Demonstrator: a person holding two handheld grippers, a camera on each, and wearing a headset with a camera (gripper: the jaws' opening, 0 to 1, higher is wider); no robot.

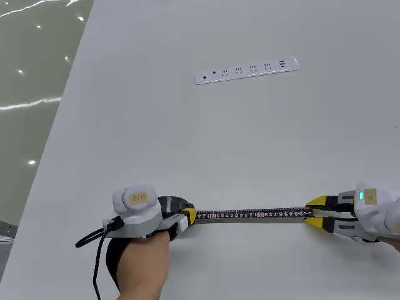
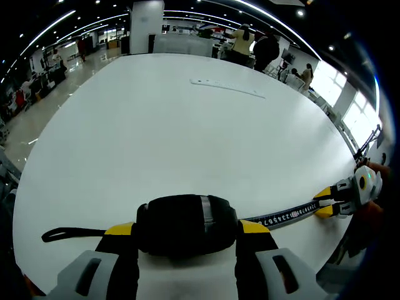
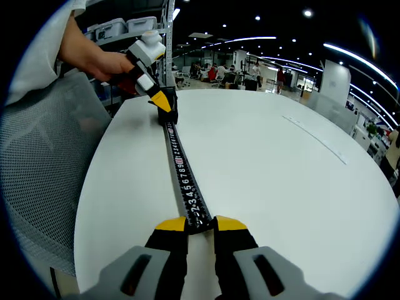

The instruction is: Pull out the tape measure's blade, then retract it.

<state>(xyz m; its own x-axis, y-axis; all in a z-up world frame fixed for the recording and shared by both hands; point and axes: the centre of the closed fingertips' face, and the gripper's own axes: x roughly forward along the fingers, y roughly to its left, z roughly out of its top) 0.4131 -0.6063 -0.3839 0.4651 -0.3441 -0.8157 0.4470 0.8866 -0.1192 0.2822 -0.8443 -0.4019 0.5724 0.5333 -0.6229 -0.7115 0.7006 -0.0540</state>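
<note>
My left gripper is shut on the black tape measure case near the table's front edge. The dark numbered blade runs out of the case to the right, flat just above the tabletop. At its far end my right gripper is shut on the blade's tip, yellow fingertips pinching it. In the right gripper view the left gripper and the case sit at the blade's far end. The right gripper appears at the right of the left gripper view.
A white power strip lies on the white table beyond the blade. A black strap trails left of the case. The table's left edge meets a shiny floor. People stand far behind the table.
</note>
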